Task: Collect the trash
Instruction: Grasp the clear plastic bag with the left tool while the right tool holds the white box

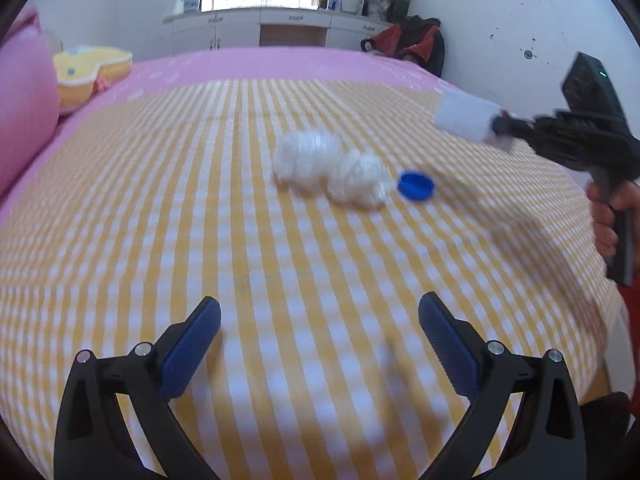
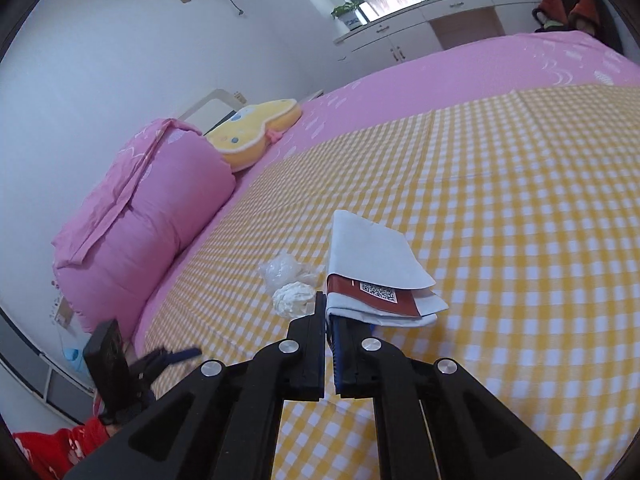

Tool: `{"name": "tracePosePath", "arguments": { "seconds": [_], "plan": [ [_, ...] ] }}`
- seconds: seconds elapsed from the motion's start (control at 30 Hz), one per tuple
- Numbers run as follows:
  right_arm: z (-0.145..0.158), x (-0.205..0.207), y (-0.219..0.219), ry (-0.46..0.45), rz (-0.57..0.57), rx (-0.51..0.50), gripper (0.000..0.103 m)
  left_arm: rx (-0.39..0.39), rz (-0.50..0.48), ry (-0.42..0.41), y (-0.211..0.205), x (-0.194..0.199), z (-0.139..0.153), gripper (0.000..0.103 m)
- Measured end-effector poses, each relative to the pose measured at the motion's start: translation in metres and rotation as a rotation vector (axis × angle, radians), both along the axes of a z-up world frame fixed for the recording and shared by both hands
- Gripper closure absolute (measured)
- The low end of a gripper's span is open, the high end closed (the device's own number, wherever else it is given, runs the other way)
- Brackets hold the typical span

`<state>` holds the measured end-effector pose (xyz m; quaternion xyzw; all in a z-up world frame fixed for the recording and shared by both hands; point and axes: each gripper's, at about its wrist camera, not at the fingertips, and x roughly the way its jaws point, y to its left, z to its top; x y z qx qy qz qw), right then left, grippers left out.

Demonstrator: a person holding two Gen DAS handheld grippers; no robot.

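Observation:
On the yellow checked bed cover lie a crumpled clear plastic wad (image 1: 306, 158), a crumpled white tissue (image 1: 358, 182) and a blue bottle cap (image 1: 416, 185), close together. My left gripper (image 1: 320, 320) is open and empty, low over the cover, short of them. My right gripper (image 2: 329, 312) is shut on a folded white paper packet (image 2: 376, 270) with a red panel and QR code, held above the cover. It also shows in the left wrist view (image 1: 498, 126), holding the packet (image 1: 466, 117) to the right of the cap. The plastic wad (image 2: 282, 268) and tissue (image 2: 292, 298) lie just left of its fingers.
A pink rolled quilt (image 2: 140, 216) and a yellow plush cushion (image 2: 256, 130) lie at the head of the bed. White cabinets (image 1: 256, 30) with plants stand under the window. A chair with dark and red clothes (image 1: 412, 46) stands at the far right corner.

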<state>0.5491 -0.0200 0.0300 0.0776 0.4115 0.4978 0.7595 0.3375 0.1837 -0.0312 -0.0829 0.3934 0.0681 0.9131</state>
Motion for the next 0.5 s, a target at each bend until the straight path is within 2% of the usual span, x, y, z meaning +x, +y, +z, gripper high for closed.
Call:
{"name": "tracePosePath", "arguments": {
  "seconds": [0.2,0.3,0.4,0.5],
  "plan": [
    [-0.005,-0.005,-0.019,-0.013,-0.011,-0.027,0.095,0.083,-0.012,-0.082,0.016,0.054,0.024,0.005],
    [-0.010,-0.005,-0.026,-0.002,-0.017,-0.030,0.095,0.095,-0.028,-0.090,0.023,0.083,0.027,0.014],
    [-0.016,-0.003,-0.034,0.005,-0.022,-0.036,0.095,0.099,-0.039,-0.059,0.030,0.109,0.020,0.025],
    [-0.018,-0.002,-0.036,0.009,-0.025,-0.041,0.095,0.064,-0.038,-0.025,0.038,0.128,0.010,0.033]
  ]
}}
